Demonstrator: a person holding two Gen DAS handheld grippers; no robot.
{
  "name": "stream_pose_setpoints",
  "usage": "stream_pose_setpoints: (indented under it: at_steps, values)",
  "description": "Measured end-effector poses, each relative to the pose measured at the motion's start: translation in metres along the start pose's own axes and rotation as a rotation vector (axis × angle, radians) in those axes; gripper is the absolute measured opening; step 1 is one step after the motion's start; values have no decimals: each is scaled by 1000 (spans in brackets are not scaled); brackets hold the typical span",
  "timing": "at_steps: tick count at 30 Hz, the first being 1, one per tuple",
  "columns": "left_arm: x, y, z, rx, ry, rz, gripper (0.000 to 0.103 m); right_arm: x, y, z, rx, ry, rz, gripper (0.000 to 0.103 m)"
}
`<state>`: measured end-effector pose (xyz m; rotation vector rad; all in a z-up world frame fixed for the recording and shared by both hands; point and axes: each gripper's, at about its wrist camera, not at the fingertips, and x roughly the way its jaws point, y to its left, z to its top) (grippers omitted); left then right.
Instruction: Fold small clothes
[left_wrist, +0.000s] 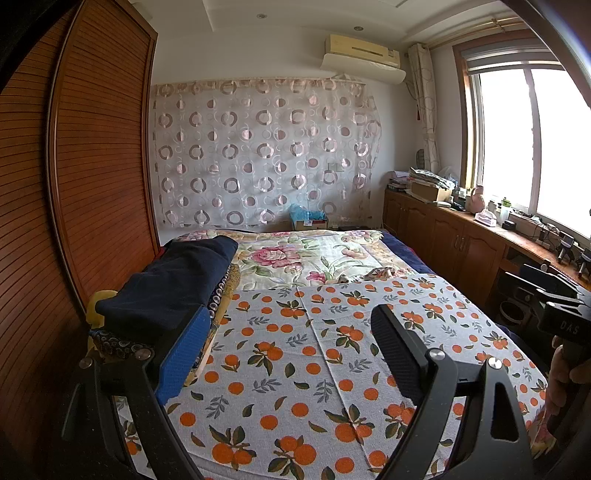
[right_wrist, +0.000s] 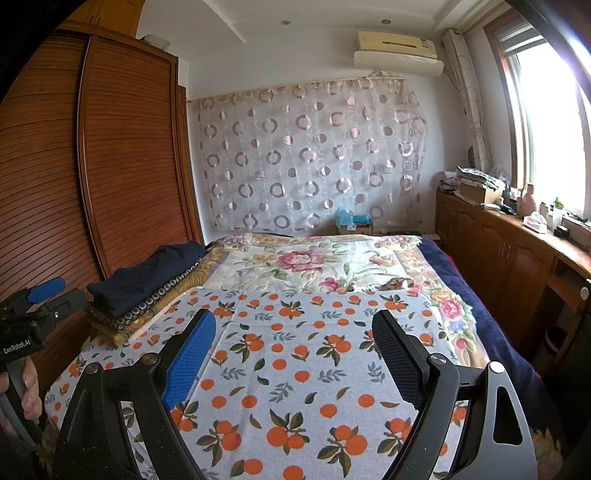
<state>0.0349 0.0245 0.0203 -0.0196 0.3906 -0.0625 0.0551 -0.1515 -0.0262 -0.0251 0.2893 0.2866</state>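
Observation:
A stack of folded clothes, with a dark navy garment (left_wrist: 173, 284) on top of patterned ones, lies at the bed's left edge; it also shows in the right wrist view (right_wrist: 147, 280). A small crumpled patterned garment (left_wrist: 380, 274) lies farther back on the floral quilt (right_wrist: 397, 284). My left gripper (left_wrist: 291, 354) is open and empty above the orange-print cloth (left_wrist: 295, 369), just right of the stack. My right gripper (right_wrist: 295, 354) is open and empty above the same cloth (right_wrist: 288, 369).
A brown louvred wardrobe (left_wrist: 74, 184) stands along the left. A low wooden cabinet (left_wrist: 461, 236) with clutter runs under the window on the right. A floral quilt (left_wrist: 303, 258) covers the far half of the bed. The other gripper shows at each view's edge (right_wrist: 33, 317).

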Motion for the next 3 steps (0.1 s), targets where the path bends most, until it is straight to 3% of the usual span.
stream_pose_setpoints:
  at_steps: [3]
  values:
    - [0, 0, 0, -1, 0, 0, 89, 0, -1, 0, -1, 0, 1, 88]
